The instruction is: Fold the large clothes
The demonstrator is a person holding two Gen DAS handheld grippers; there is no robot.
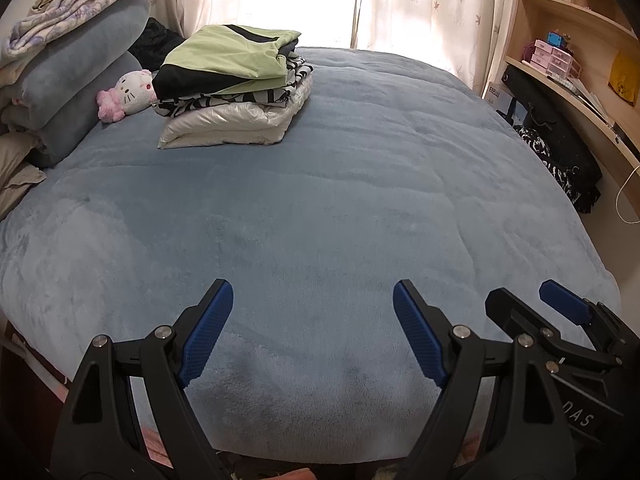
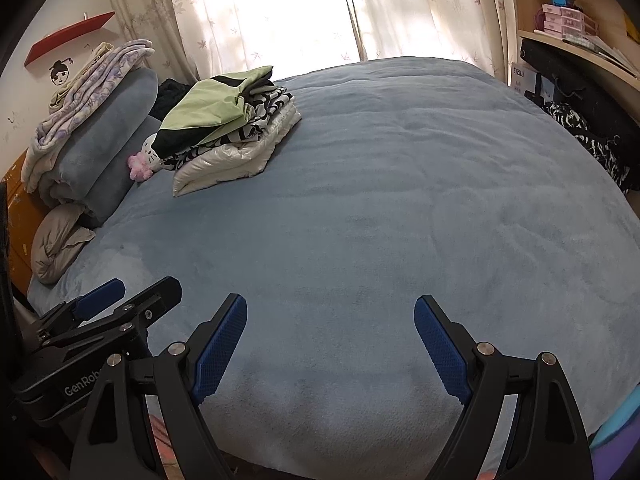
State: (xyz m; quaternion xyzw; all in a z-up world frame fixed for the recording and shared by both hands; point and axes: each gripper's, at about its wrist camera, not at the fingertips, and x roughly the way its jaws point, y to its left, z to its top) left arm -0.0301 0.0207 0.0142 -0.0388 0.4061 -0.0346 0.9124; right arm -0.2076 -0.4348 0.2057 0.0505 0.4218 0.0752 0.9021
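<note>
Folded clothes [image 1: 232, 84] stacked at the far left of the bed [image 1: 340, 200], near the head end: green-and-black garment [image 1: 224, 60] on top, black-and-white patterned piece [image 1: 280, 92] beneath, shiny white padded jacket [image 1: 236, 126] at the bottom, lying flat on the blue fleece cover. Same pile [image 2: 232, 120] in the right wrist view, likewise far left and well apart from both tools. Just beside the pile, touching its left edge, a white-and-pink cat plush [image 1: 128, 94]. Further left, rolled blue-grey bedding [image 1: 80, 68] with a lilac floral blanket [image 1: 76, 4] draped on top. Left tool [image 1: 312, 332] released, blue pads spread wide over the near edge of the bed, nothing between them. Right tool [image 2: 330, 350] likewise released, pads wide apart above the near edge, grasping nothing. Side by side at the foot of the bed, the right tool [image 1: 560, 312] showing at the lower right of the left wrist view, the left one [image 2: 116, 300] at the lower left of the right wrist view. Middle of the bed between tools and pile showing only blue cover. Behind the bed, pale leaf-print curtains [image 1: 420, 0] with bright light through the gap. At the right, a wooden shelf unit [image 1: 568, 32] carrying pink drawer boxes [image 1: 550, 56]; below it a black-and-white garment [image 1: 560, 168] hanging beside the bed.
</note>
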